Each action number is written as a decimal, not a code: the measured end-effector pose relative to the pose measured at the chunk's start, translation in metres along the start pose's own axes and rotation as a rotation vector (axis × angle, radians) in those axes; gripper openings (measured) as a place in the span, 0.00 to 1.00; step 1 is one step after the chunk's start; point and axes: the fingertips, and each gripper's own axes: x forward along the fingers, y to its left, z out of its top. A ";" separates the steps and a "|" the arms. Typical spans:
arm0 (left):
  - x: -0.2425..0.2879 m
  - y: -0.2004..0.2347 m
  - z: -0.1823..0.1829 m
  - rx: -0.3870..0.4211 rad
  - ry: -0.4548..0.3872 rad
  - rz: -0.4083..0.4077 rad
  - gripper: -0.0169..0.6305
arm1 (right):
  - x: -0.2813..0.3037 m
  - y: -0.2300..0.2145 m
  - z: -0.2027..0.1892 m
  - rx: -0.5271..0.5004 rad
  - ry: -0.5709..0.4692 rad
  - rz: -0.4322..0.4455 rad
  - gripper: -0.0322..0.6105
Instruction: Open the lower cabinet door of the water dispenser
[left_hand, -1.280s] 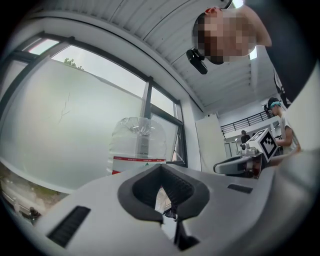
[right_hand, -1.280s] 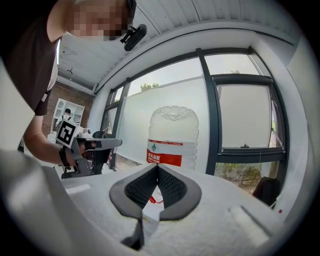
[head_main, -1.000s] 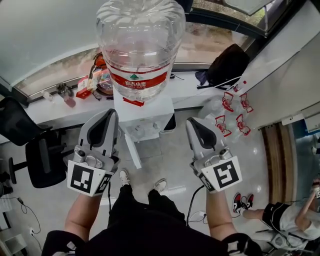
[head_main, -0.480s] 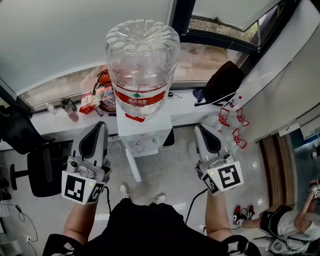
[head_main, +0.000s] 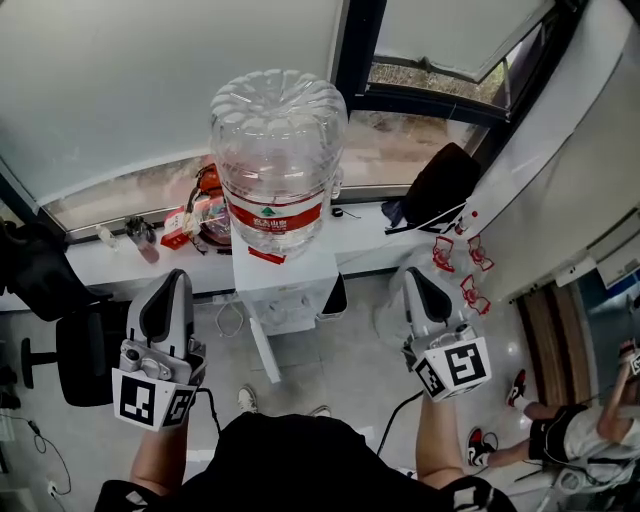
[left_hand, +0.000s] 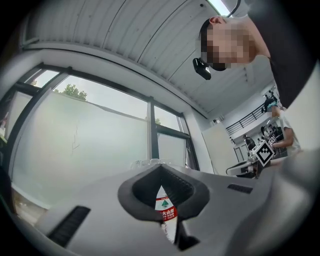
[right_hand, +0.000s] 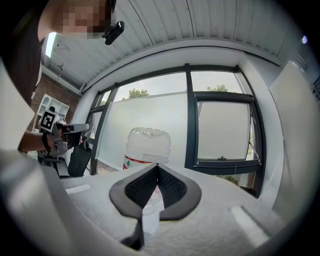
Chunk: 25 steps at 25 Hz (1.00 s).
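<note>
Evenly, left gripper (head_main: 170, 285) and right gripper (head_main: 416, 278), fingers closed and empty, flank the water dispenser (head_main: 285, 290), clear of its edges.

Down on the glossy grey floor (head_main: 350, 350), the white water dispenser (head_main: 285, 290) stands square in the middle, a loose cable (head_main: 232, 318) curling just beside its base. Off to the left, a black office chair (head_main: 85, 350) is parked on the same floor. Over on the right, a pair of sneakers (head_main: 478, 442) lies near the bottom edge. Behind the dispenser, the long white table (head_main: 360, 238) runs under the window: a black bag (head_main: 440, 185) sits on its right part, red packets (head_main: 190, 222) on its left, and small bottles (head_main: 140, 240) just beyond them.
</note>
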 end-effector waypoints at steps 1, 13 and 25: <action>-0.002 0.000 0.001 0.003 -0.002 0.007 0.04 | -0.002 -0.002 0.001 0.003 -0.006 -0.005 0.05; -0.027 -0.004 0.015 0.046 -0.027 0.072 0.04 | -0.027 -0.024 0.003 0.028 -0.049 -0.054 0.05; -0.033 -0.009 0.016 0.052 -0.028 0.096 0.04 | -0.055 -0.041 -0.006 0.068 -0.049 -0.121 0.05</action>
